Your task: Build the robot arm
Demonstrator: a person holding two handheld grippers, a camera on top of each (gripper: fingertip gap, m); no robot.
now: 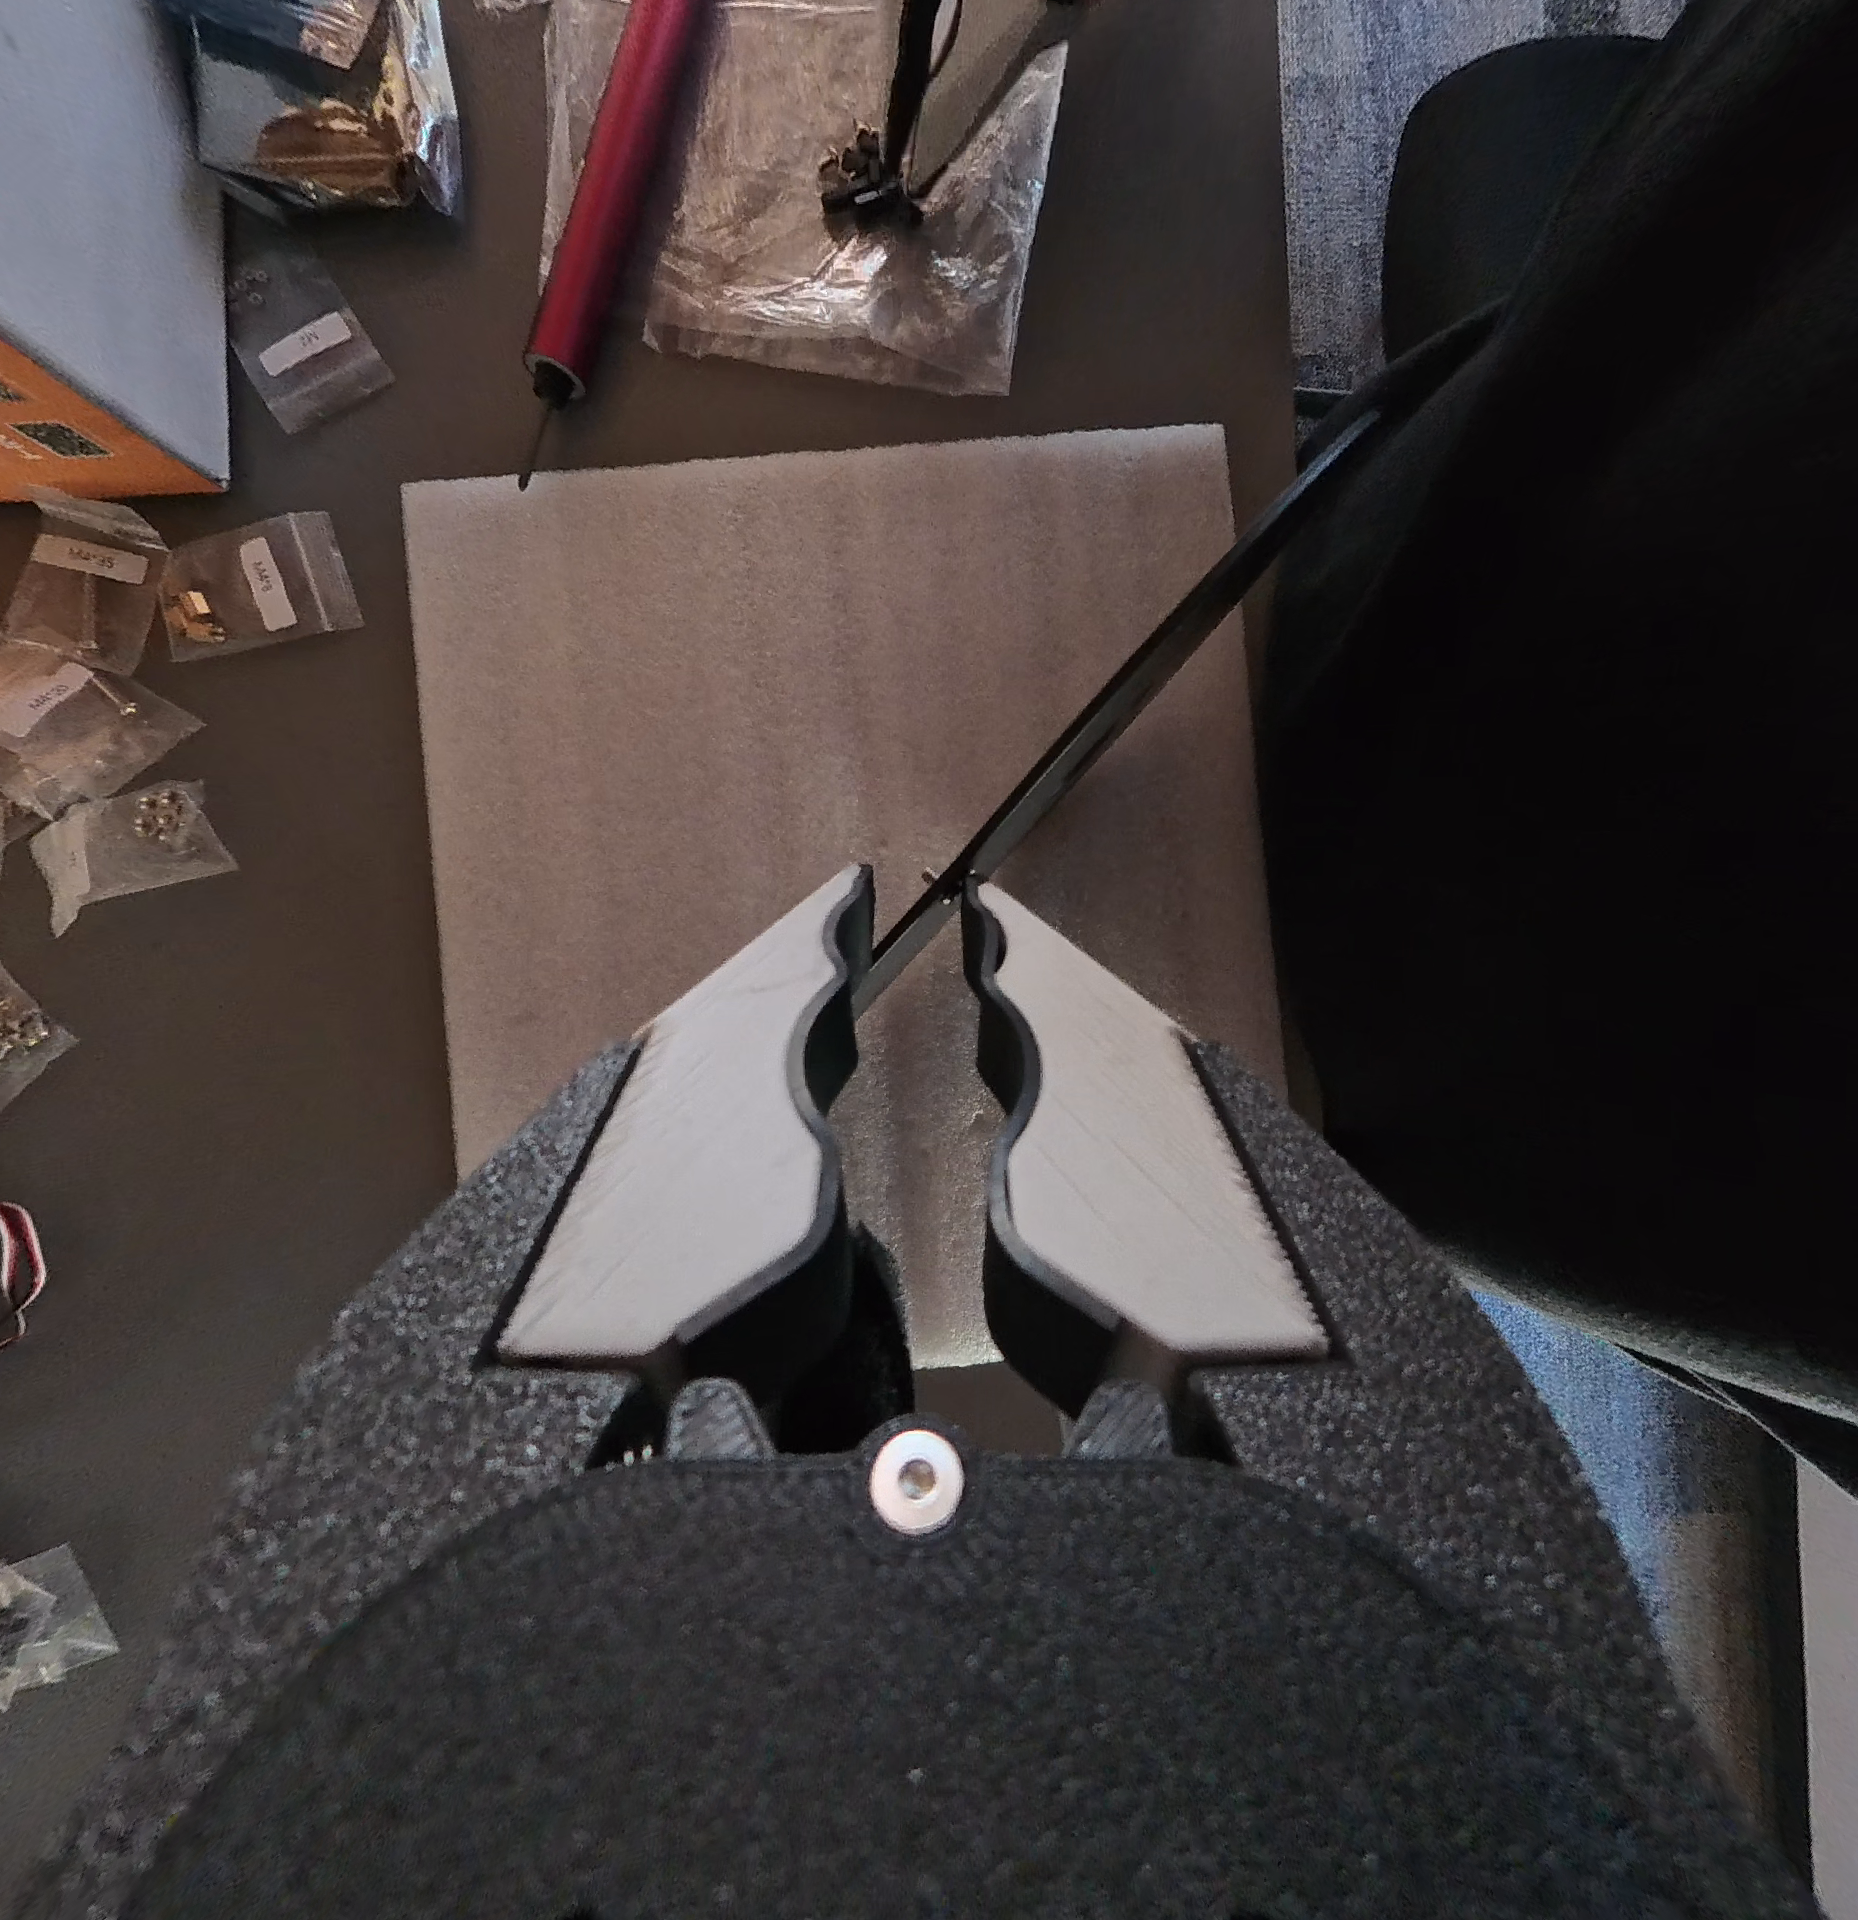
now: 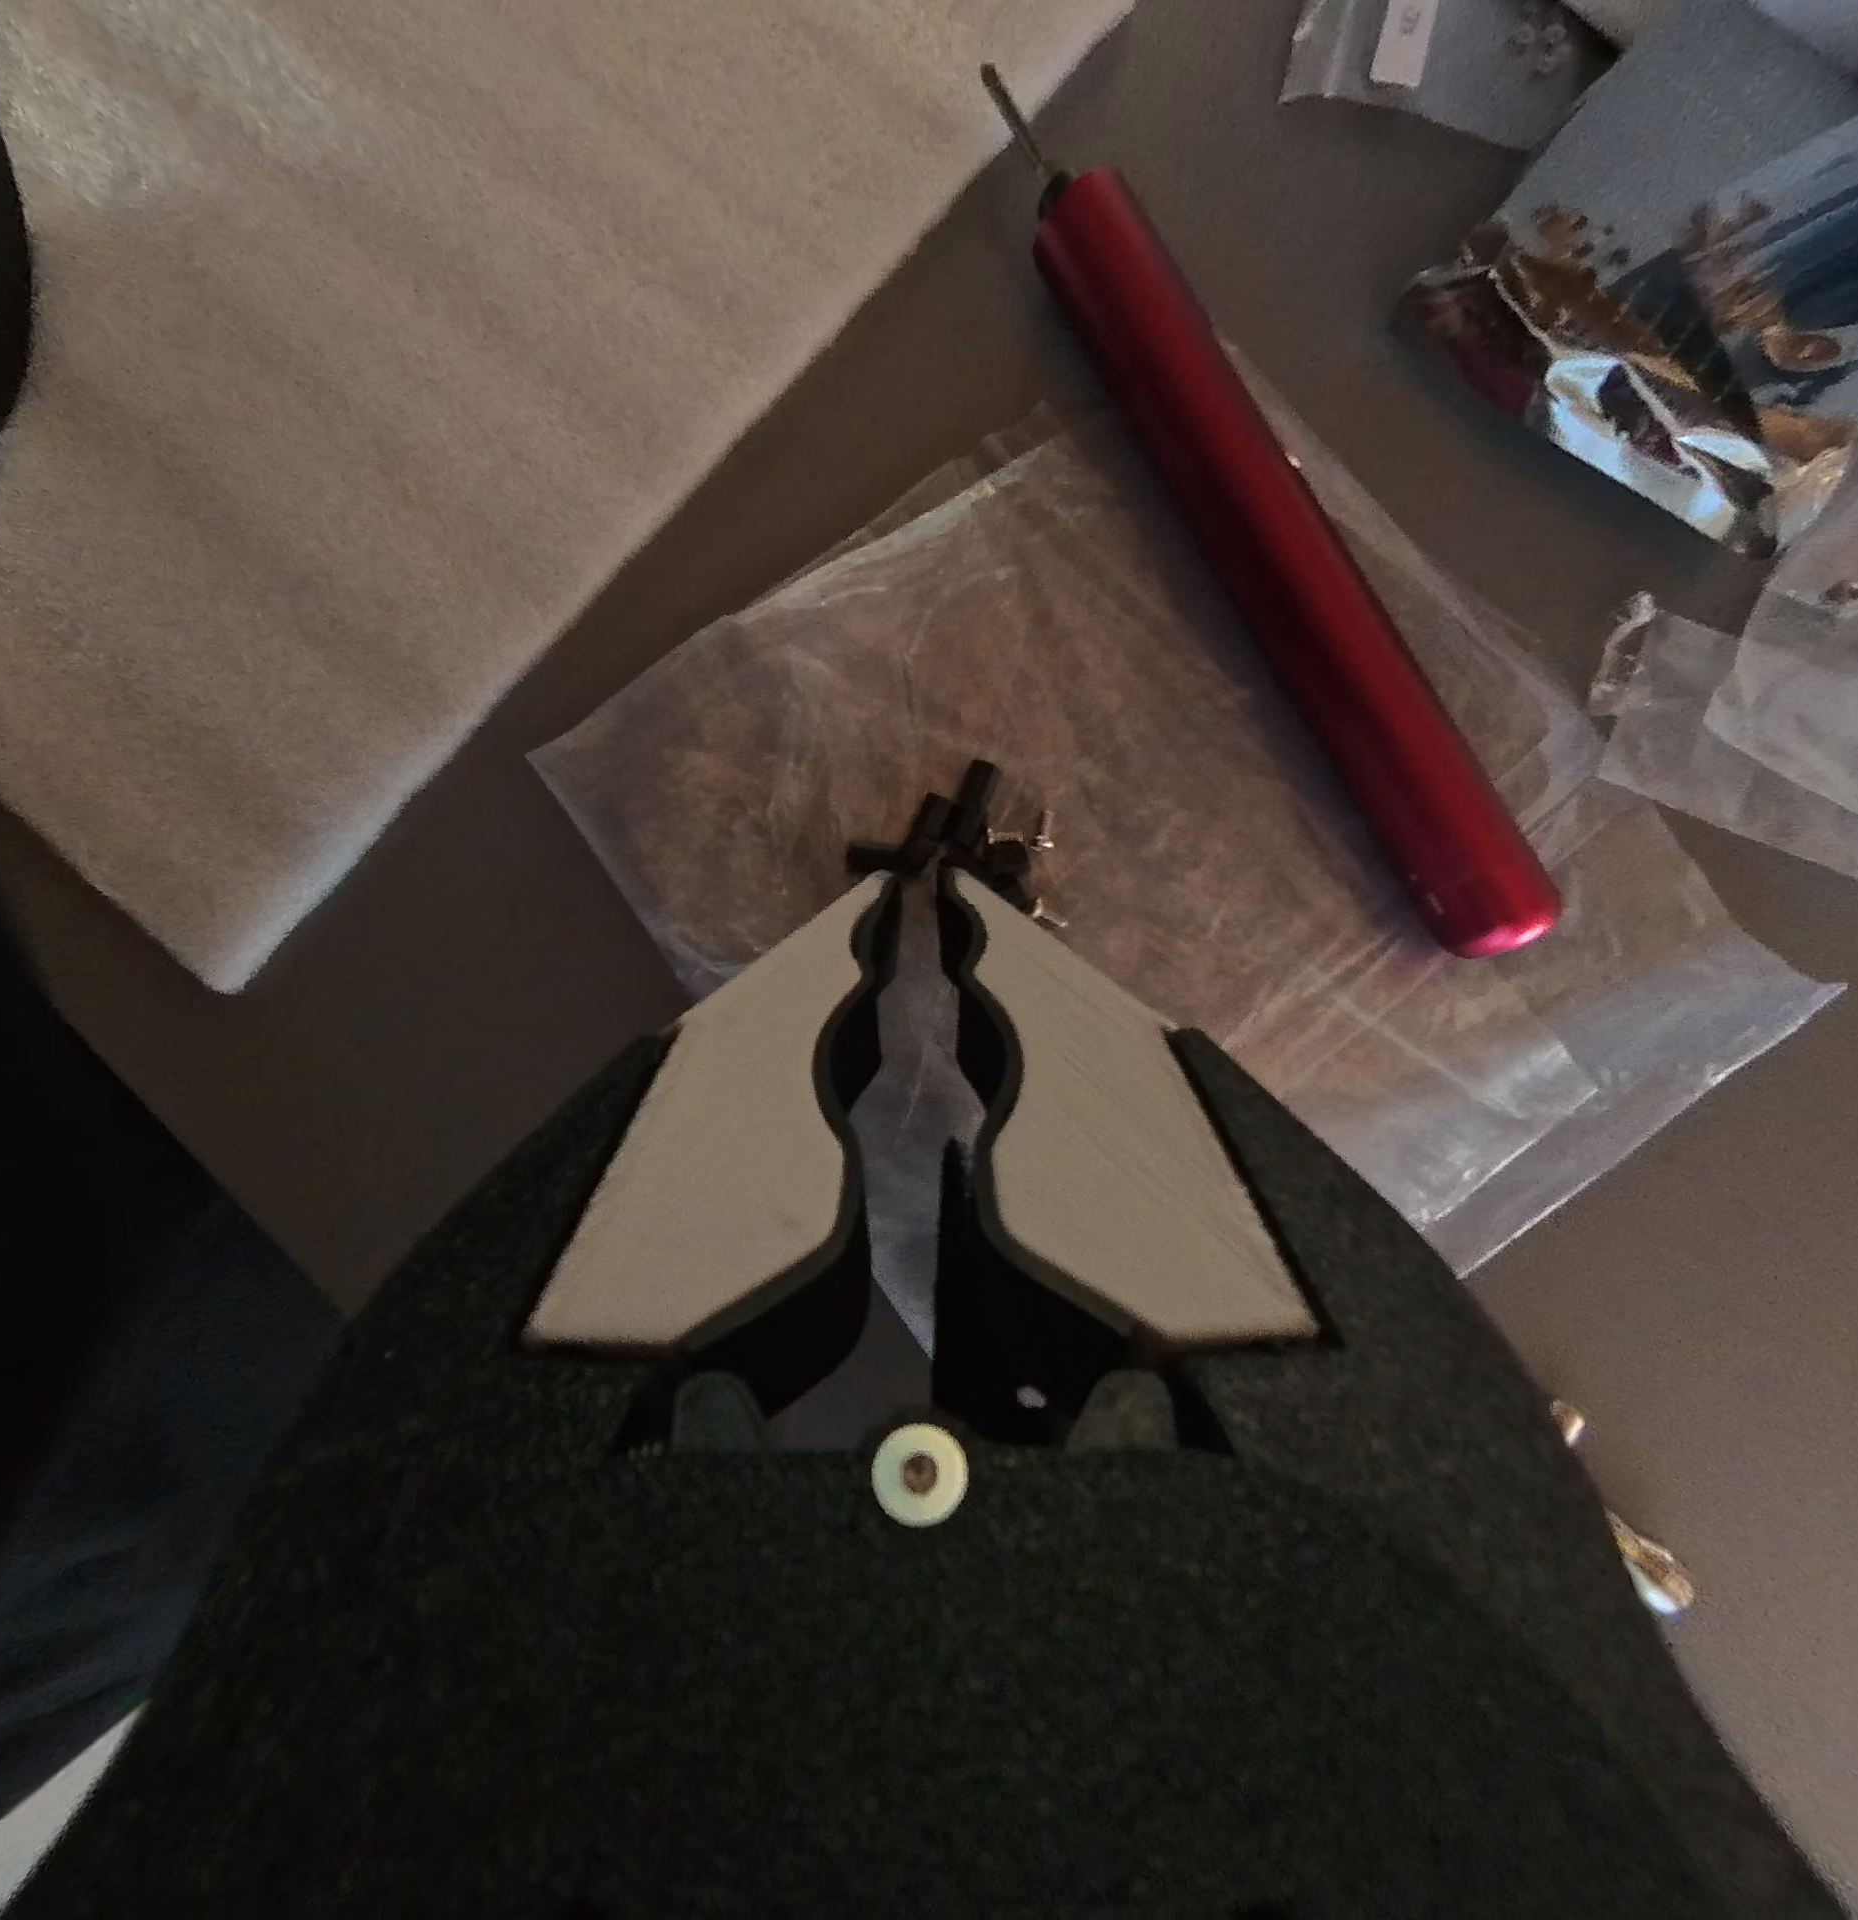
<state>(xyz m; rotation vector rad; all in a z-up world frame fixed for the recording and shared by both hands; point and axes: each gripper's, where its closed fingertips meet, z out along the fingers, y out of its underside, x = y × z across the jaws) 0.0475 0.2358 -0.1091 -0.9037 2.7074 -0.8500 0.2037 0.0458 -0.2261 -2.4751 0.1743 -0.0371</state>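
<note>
Small clear zip bags (image 1: 265, 587) of screws and nuts, each with a white label, lie scattered over the dark grey table (image 1: 312, 1039) on the left. A crinkled silver foil pouch (image 1: 322, 104) sits at the far left beside a grey and orange box (image 1: 83, 260). A larger flat clear plastic bag (image 2: 1164, 831) lies farther back, and loose on top of it is a little heap of short black standoffs (image 2: 972, 831) with a few tiny silver screws beside them.

A long red metal screwdriver with a thin dark bit (image 2: 1289, 561) lies across that same bag, its bit pointing toward a white foam sheet (image 1: 800, 675) spread flat in the middle of the table.

The left gripper (image 1: 917, 883) hangs over the foam sheet, its jaws parted by a narrow gap. A thin black strip (image 1: 1091, 717) slants down from the upper right and passes between the tips, touching the right one; I cannot tell whether it is pinched.

The right gripper (image 2: 914, 878) is down at the heap of standoffs, jaws drawn almost together. A flat black plate with a small hole (image 2: 966, 1299) sits back between its fingers, and whether the tips have hold of a standoff I cannot tell.
</note>
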